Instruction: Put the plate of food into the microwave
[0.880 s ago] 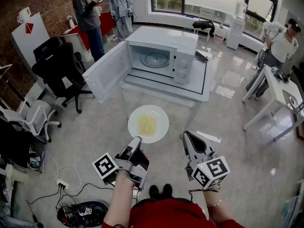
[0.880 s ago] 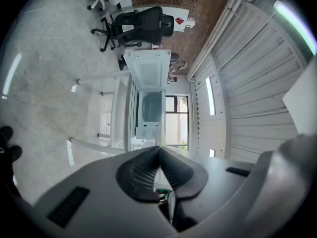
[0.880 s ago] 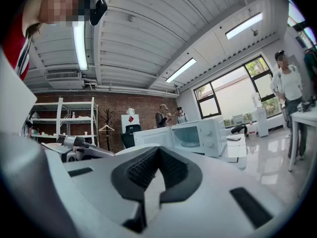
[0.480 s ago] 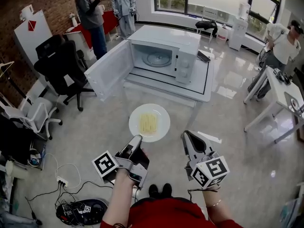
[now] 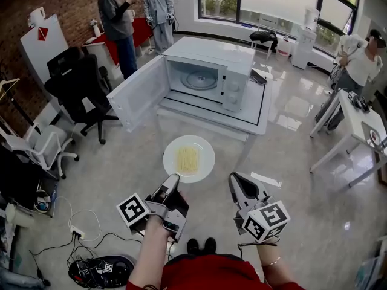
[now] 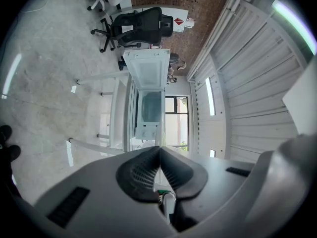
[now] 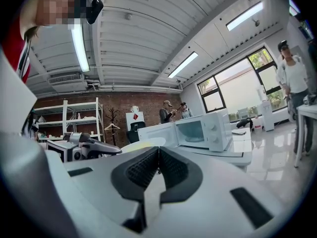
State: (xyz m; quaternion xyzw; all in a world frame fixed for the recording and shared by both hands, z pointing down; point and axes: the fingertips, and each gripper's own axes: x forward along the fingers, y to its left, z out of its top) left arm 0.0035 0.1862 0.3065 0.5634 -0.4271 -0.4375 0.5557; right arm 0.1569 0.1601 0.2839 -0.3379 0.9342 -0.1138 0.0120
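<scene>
While the microwave (image 5: 208, 71) stands on a white table (image 5: 245, 115) with its door (image 5: 140, 92) swung wide to the left and its glass turntable (image 5: 198, 79) bare, the plate (image 5: 205, 150) hangs in the air short of the table, above the floor. A strip of yellow noodles (image 5: 188, 159) lies across its middle. The left gripper (image 5: 173, 178) has its jaws pressed together on the plate's near rim; in the left gripper view the rim shows as a thin pale edge running up from between the closed pads. The right gripper (image 5: 231, 177) is held just right of the plate, apart from it, with its jaws closed on nothing. Its own view shows the pads meeting and the plate's pale edge beyond them. Two people (image 5: 136, 11) stand behind the microwave by the brick wall, and another person (image 5: 361, 56) stands at the far right near a desk (image 5: 357, 116).
</scene>
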